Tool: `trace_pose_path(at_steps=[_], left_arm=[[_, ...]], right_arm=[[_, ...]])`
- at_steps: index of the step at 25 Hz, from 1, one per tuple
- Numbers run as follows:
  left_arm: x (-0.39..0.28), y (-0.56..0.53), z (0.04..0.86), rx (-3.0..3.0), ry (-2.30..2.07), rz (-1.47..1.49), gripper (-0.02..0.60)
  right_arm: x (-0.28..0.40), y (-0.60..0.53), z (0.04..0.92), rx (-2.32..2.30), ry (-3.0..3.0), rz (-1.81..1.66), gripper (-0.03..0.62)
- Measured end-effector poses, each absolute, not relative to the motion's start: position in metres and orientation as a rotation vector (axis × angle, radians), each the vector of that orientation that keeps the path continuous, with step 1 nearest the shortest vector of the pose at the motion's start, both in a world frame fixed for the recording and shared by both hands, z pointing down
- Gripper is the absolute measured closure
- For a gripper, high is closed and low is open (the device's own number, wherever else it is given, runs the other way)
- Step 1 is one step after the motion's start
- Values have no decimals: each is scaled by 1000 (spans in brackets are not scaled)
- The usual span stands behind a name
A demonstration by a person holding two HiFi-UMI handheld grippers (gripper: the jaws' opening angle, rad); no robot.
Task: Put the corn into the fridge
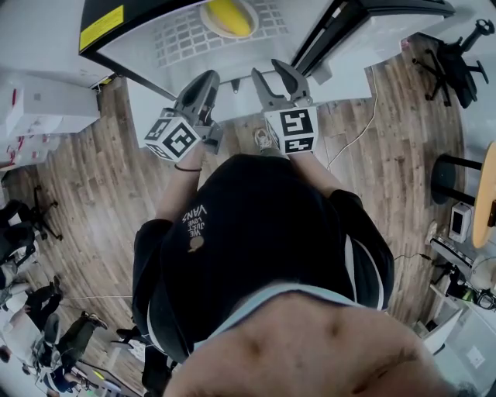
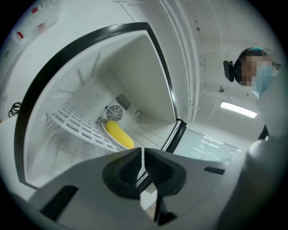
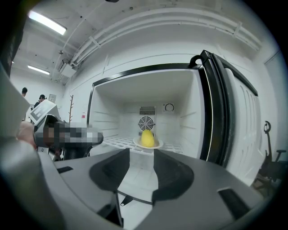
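The yellow corn (image 1: 229, 17) lies on a white plate (image 3: 147, 144) on the wire shelf (image 2: 76, 123) inside the open fridge (image 1: 155, 46). It shows as a yellow cob in the left gripper view (image 2: 119, 134) and in the right gripper view (image 3: 147, 138). My left gripper (image 1: 203, 89) hangs in front of the fridge opening, its jaws together with nothing between them (image 2: 142, 164). Beside it, my right gripper (image 1: 275, 81) points into the fridge; its jaws stand apart and empty (image 3: 141, 168). Both are well short of the corn.
The fridge door (image 1: 372, 31) stands open at the right, its black edge (image 3: 211, 112) beside my right gripper. A fan grille (image 3: 146, 122) sits on the back wall. An office chair (image 1: 453, 62), a cable (image 1: 353, 139), white boxes (image 1: 46, 105) and people (image 1: 31, 302) surround me.
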State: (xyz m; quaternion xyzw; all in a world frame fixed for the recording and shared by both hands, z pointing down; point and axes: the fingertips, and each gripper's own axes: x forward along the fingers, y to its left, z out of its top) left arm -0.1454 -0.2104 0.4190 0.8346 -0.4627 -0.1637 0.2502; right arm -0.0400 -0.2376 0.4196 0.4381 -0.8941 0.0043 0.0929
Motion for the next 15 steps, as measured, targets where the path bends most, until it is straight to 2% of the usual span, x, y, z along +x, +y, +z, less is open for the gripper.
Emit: trace_pose_path(at_steps=[5,8,15], left_arm=[[-143,-197,424,2331,-1291,-361,551],[-143,-191,428,2341,-1294,-343,551],[-145,-177,436,2369,-1319,-286,551]], right_arm=[[-39,-224,424,1319,-2645,28,444],[-38,-216,426,1334,-2636,35,487],[-38,-200,431,1334,-2623,45,542]])
